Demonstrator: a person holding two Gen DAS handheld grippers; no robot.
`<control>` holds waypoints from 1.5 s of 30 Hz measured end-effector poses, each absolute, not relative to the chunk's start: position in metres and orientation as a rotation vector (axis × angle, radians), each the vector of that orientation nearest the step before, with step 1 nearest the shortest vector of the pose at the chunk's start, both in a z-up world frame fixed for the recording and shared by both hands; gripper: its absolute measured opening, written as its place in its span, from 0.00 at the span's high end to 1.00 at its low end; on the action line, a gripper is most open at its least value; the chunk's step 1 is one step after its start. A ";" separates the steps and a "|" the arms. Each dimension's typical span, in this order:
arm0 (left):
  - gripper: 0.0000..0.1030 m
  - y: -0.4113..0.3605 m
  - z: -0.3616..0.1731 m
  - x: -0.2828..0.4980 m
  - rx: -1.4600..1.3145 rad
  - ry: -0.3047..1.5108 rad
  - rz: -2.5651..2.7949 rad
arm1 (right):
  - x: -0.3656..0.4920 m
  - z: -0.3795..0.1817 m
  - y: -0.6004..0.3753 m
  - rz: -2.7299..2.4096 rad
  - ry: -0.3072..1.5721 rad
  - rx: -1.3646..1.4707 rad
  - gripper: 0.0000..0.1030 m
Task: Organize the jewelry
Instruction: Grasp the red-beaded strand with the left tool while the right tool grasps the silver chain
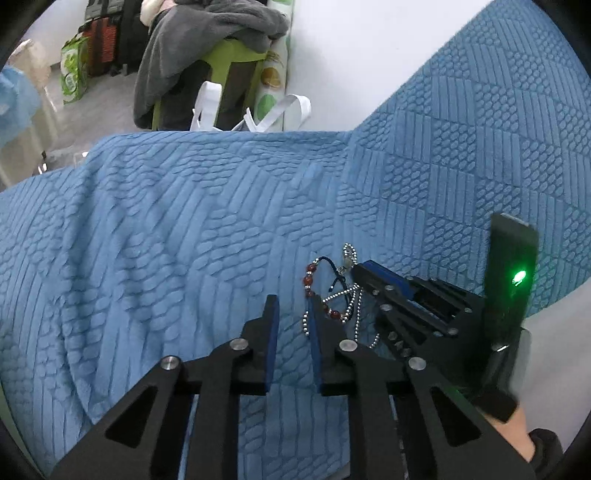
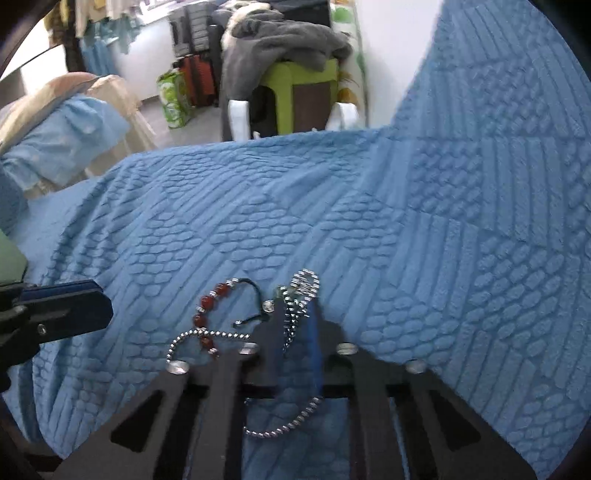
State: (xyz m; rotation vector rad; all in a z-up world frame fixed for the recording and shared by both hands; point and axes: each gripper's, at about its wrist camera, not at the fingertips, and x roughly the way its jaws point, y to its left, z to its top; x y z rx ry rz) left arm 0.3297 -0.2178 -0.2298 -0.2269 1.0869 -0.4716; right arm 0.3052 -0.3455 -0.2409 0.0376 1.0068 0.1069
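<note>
A red bead bracelet (image 1: 308, 280) (image 2: 207, 314) on a dark cord lies tangled with a silver ball chain (image 1: 347, 295) (image 2: 295, 314) on a blue quilted cover (image 1: 166, 221) (image 2: 258, 203). My right gripper (image 2: 293, 314) (image 1: 356, 269) comes in from the right and is shut on the silver chain, which runs between its fingers and hangs out below them. My left gripper (image 1: 293, 301) (image 2: 74, 306) sits just left of the jewelry with a narrow gap between its fingers. Only cover shows in that gap. Its right finger (image 1: 314, 314) is against the bracelet's beads.
Beyond the cover's far edge stands a green stool (image 1: 236, 55) (image 2: 295, 77) draped with a grey garment (image 1: 207, 33) (image 2: 280, 37), with a white-handled bag (image 1: 255, 114) beside it. Pale bedding (image 2: 66, 125) is piled at the left. A hand (image 1: 513, 428) holds the right gripper.
</note>
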 end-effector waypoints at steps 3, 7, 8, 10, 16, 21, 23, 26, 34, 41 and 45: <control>0.85 -0.228 -0.236 0.334 -0.228 1.103 -0.490 | 0.304 -0.240 -0.362 0.085 1.020 0.124 0.98; 0.85 -0.241 -0.244 0.338 -0.198 1.121 -0.510 | 0.298 -0.236 -0.378 0.059 1.001 0.166 0.98; 0.85 -0.245 -0.246 0.338 -0.190 1.124 -0.513 | 0.296 -0.235 -0.380 0.057 0.997 0.169 0.98; 0.85 -0.251 -0.250 0.340 -0.165 1.121 -0.510 | 0.293 -0.233 -0.385 0.046 0.990 0.172 0.98; 0.85 -0.262 -0.259 0.349 -0.111 1.127 -0.488 | 0.287 -0.226 -0.389 0.051 0.965 0.193 0.98; 0.85 -0.275 -0.261 0.352 -0.039 1.107 -0.492 | 0.286 -0.222 -0.385 0.079 0.937 0.194 0.98; 0.90 -0.278 -0.262 0.351 -0.020 1.096 -0.494 | 0.288 -0.221 -0.381 0.098 0.927 0.186 0.97; 0.94 -0.281 -0.263 0.350 0.012 1.085 -0.485 | 0.292 -0.226 -0.370 0.130 0.944 0.156 0.96; 0.95 -0.253 -0.256 0.347 -0.101 1.089 -0.446 | 0.301 -0.240 -0.358 0.179 0.977 0.135 0.79; 0.95 -0.229 -0.236 0.336 -0.155 1.054 -0.415 | 0.303 -0.242 -0.335 0.163 0.961 -0.029 0.75; 0.95 -0.217 -0.228 0.329 -0.172 1.040 -0.393 | 0.304 -0.244 -0.329 0.140 0.955 -0.067 0.73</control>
